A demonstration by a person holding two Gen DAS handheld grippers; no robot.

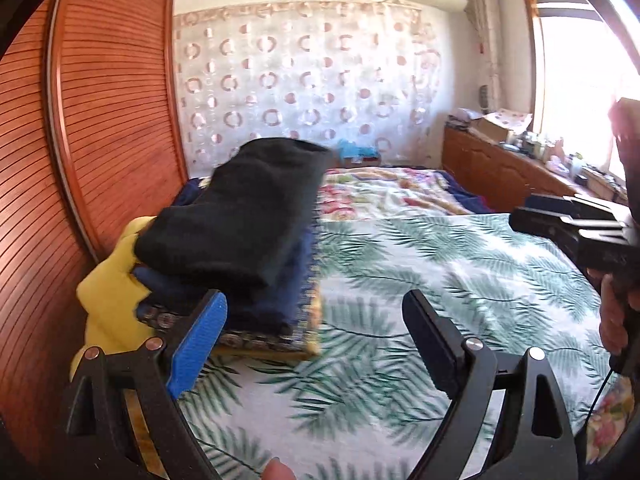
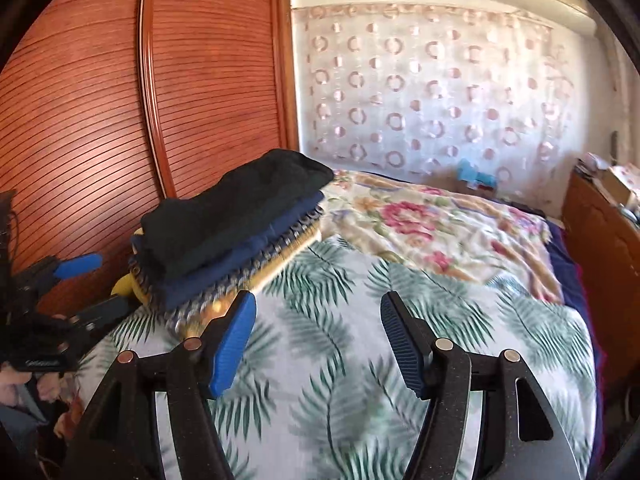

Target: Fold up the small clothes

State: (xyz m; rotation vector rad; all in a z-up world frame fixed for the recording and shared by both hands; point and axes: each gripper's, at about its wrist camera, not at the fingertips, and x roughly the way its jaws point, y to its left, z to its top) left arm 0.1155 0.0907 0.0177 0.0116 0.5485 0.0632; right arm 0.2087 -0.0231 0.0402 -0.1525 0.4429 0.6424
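The left gripper (image 1: pixel 316 332) is nearest, its jaws spread wide with nothing between them, over the leaf-print sheet (image 1: pixel 440 280); the right gripper (image 2: pixel 318 338) also has its jaws apart and holds nothing, above the same sheet; a fingertip (image 1: pixel 276 470) shows at the lower edge of the left view; just beyond the left finger of each tool lies the stack of folded clothes (image 2: pixel 232 240), with a black piece (image 1: pixel 240 216) on top, dark blue under it, then a patterned piece and a yellow one at the bottom; the stack rests on the bed beside the wooden wardrobe (image 1: pixel 112 120); further is a flowered blanket (image 2: pixel 432 232); at the far wall hangs a curtain with circles (image 2: pixel 420 88).
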